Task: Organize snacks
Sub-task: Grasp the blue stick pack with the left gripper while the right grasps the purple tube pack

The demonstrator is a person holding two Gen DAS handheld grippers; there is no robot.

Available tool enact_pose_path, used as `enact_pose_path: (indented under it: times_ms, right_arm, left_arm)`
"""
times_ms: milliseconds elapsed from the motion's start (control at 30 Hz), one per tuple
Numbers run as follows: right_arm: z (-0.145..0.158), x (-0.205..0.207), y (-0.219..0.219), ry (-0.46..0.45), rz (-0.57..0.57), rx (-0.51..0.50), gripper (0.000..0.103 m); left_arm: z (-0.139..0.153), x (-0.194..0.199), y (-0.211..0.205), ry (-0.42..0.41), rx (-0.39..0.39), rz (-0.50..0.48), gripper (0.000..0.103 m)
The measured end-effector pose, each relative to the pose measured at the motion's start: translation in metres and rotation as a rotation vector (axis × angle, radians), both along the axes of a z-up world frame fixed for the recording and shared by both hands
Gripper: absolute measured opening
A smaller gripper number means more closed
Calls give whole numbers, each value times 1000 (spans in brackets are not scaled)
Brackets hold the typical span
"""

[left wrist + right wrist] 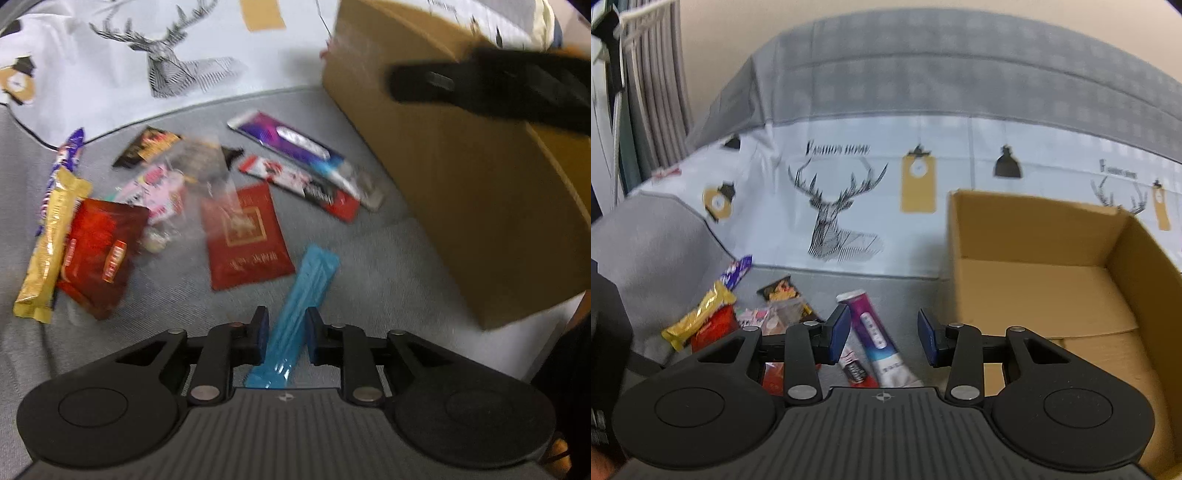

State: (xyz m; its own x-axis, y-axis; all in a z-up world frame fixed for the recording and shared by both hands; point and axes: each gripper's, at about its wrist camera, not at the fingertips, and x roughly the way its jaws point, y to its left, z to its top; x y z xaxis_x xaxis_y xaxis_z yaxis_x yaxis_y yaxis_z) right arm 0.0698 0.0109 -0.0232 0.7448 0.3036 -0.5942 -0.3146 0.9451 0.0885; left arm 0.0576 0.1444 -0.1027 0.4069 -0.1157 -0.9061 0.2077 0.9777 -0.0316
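Note:
A light blue stick packet (310,284) lies lengthwise between the blue pads of my left gripper (287,328), which points steeply down at the grey cushion. The pads flank it closely and I see no squeeze on it. Beyond it lie a flat red packet (247,236), a purple-and-white packet (284,138) and a red, white and black one (299,181). My right gripper (882,332) stands open with nothing between its pads, above the purple packet (871,332) and just left of the open cardboard box (1034,295). The box floor I can see is bare.
More snacks sit at the left: a gold bar (48,243), a crinkled red bag (96,254), a pink packet (159,188), a dark packet (147,147). A black part of the other gripper (498,88) hangs over the box (461,184). A deer-print sheet (846,214) covers the back.

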Motion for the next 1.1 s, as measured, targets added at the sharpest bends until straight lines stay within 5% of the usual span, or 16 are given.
enact_pose_path:
  times_ms: [167,300,433,633,900,1000,1100]
  right_arm:
    - [-21,25,32,55,-19,-41,47]
    - [-32,44,46,76,-22,-42,71]
    - [-40,61,62,39,-42,-118,71]
    - [-63,91,68,115,-67,-131,71]
    - [-105,122,79,232,-64,-200,71]
    - [-110,122,78,233,-64,-193,68]
    - [-106,121,74,245,-29,-138,33]
  left_arm:
    - [-1,-5,-7,0,31,-38,31]
    - [-1,1,7,18,-26,27,18]
    - [2,0,20,26,-61,80,17]
    - [8,3,48,34,-121,229,17]
    - [8,2,52,54,-119,233,17]
    - [6,5,54,55,-120,235,18]
    - [5,6,52,56,-117,233,18]
